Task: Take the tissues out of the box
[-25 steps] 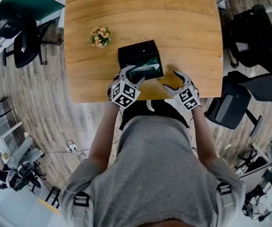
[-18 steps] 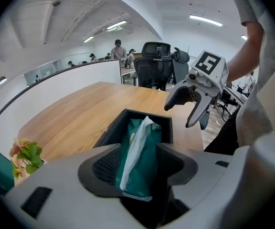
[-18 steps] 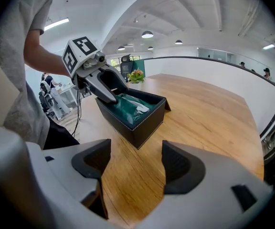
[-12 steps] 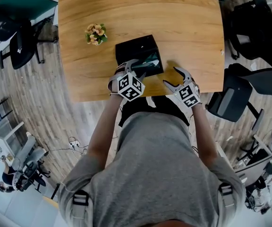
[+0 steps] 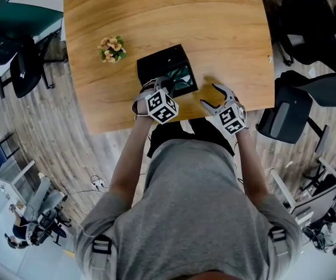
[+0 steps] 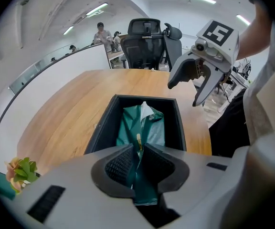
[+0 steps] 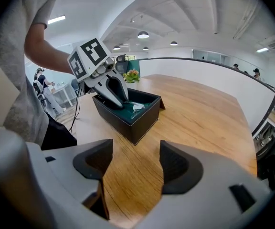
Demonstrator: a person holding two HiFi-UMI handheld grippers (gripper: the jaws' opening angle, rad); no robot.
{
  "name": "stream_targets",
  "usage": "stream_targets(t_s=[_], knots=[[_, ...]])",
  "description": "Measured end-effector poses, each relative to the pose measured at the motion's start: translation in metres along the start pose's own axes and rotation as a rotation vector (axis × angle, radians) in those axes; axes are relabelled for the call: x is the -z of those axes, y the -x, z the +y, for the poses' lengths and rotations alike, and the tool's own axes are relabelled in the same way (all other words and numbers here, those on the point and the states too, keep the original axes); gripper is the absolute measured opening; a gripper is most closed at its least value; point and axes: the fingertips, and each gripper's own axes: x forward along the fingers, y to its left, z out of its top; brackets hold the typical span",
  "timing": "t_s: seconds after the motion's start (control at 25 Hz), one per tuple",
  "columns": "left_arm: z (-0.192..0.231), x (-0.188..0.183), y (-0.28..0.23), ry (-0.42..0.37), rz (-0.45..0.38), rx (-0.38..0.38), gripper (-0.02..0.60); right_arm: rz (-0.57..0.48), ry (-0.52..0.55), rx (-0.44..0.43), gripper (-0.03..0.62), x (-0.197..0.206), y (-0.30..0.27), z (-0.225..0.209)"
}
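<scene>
The left gripper (image 6: 138,159) points steeply down into the black rectangular open-topped box (image 5: 163,67). Its jaws have just been closing on a raised fold of the teal plastic tissue pack (image 6: 146,123) that lies inside, and the ribbed pads pinch that fold of wrapper between them. Taking the loose film at the near end, rather than the pack's body, looks a sensible choice: the pack fills most of the box and leaves little room for jaws down its sides. A tuft of white tissue shows at the pack's far end. The pack has not yet left the box, so the task seems to be at its grasping stage, with the lift to come. The right gripper (image 7: 136,163) hovers over the pale wooden surface (image 5: 156,16) just beside the box's right side, jaws spread wide with only bare wood between them. It is probably placed there to steady the box should it rise with the pack. A small bunch of artificial flowers (image 5: 111,48) stands well apart to the left, out of the way
</scene>
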Motion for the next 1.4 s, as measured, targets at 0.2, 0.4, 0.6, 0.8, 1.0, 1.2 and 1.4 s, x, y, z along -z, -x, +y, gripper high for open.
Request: stream_targets(t_s=[0.2,0.4,0.6,0.8,1.0,1.2,1.4], knots=[[0.001,-0.001,0.002,0.020,-0.002,0.017,0.064,-0.015,-0.009,0.011,0.311,0.000,0.002,0.002],[0.001,-0.001,0.006,0.023,-0.003,0.004,0.043,-0.029,-0.005,0.023,0.311,-0.006,0.003,0.003],[-0.003,0.001,0.009,0.031,0.007,-0.002,0.031,-0.036,0.008,0.029,0.311,-0.008,0.005,0.005],[0.001,0.004,0.018,0.049,0.003,-0.016,0.029,-0.037,0.016,0.033,0.311,-0.013,0.007,0.008],[0.005,0.001,0.026,0.066,-0.015,-0.037,0.026,-0.030,0.051,0.039,0.311,-0.017,0.012,0.010],[0.001,-0.006,0.035,0.082,-0.035,-0.051,0.026,-0.039,0.088,0.040,0.308,-0.024,0.019,0.014],[0.000,-0.008,0.043,0.088,-0.040,-0.070,0.025,-0.042,0.105,0.039,0.305,-0.025,0.021,0.017]])
